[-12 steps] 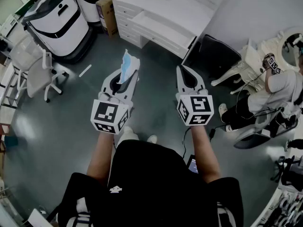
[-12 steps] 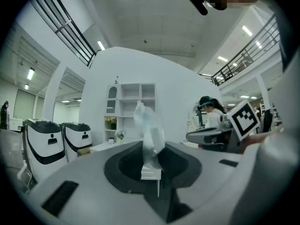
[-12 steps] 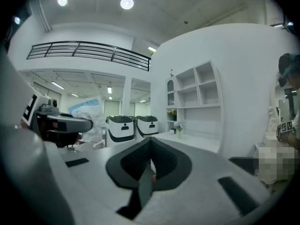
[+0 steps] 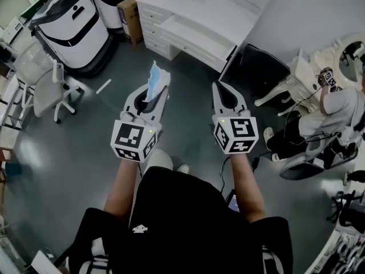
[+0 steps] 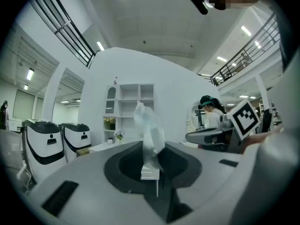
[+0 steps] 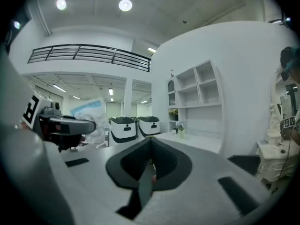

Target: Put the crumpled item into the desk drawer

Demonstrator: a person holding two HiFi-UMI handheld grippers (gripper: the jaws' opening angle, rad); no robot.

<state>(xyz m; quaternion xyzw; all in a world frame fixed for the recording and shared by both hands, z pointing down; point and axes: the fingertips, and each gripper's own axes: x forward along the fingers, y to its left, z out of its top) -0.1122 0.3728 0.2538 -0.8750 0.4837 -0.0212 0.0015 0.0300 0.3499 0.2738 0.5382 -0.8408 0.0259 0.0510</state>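
Pale blue and white film or paper makes up the crumpled item (image 4: 155, 77). It is seen standing up out of the tip of the left tongs (image 4: 157, 91), just left of centre in the head view. In the left gripper view the item (image 5: 148, 134) is pinched by its lower end between the closed-in jaws of the left tongs (image 5: 151, 173), and most of it rises free above them.

It is judged to be very light, soft and easily squashed, with no stiffness of its own. A slippery surface is likely if it is plastic film, though the material cannot be told for certain. A hold low on the bunched part, as now, is judged sound. A grip on a loose edge could let it slide out or tear.

The right tongs (image 4: 219, 85) are held beside the left, well apart from the item. In the right gripper view these tongs (image 6: 150, 162) are shut, with nothing between the jaws.

The white surface (image 4: 197, 17) lies in the upper middle of the head view, well apart from both tongs. Its drawers (image 4: 153, 24) are at its left end. Whether any drawer is pulled out cannot be told.
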